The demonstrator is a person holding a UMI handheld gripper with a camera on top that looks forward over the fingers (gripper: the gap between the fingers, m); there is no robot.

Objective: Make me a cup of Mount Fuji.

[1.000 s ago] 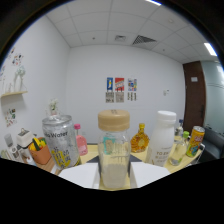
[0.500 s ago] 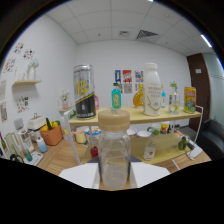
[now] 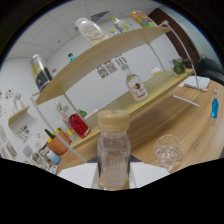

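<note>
Gripper (image 3: 114, 176) clamped on a clear bottle (image 3: 114, 150) with a tan cap, one white finger (image 3: 75, 176) on each side of its body; bottle carried off the tabletop (image 3: 200, 120).

Change over the last second: bottle was lifted from the upper shelf, where it stood among a silver can and a white jug, carried down past the shelf unit, and the view is now tilted. The whole two-tier wooden shelf (image 3: 107, 50) now lies beyond the bottle, slanting.

Landmark: bottle. An empty faceted glass (image 3: 167, 150) stands on the tabletop just beside and slightly beyond it. Further behind it, on the lower shelf, a flat clear bottle with red label (image 3: 135, 87) and a red jar (image 3: 78, 124). An orange holder (image 3: 58, 143) sits off to the other side.

Reading: ingredient fetched; tilt suggests approach toward the glass for pouring. Cap appears on, so it likely needs removing first. Bottle contents not discernible.
</note>
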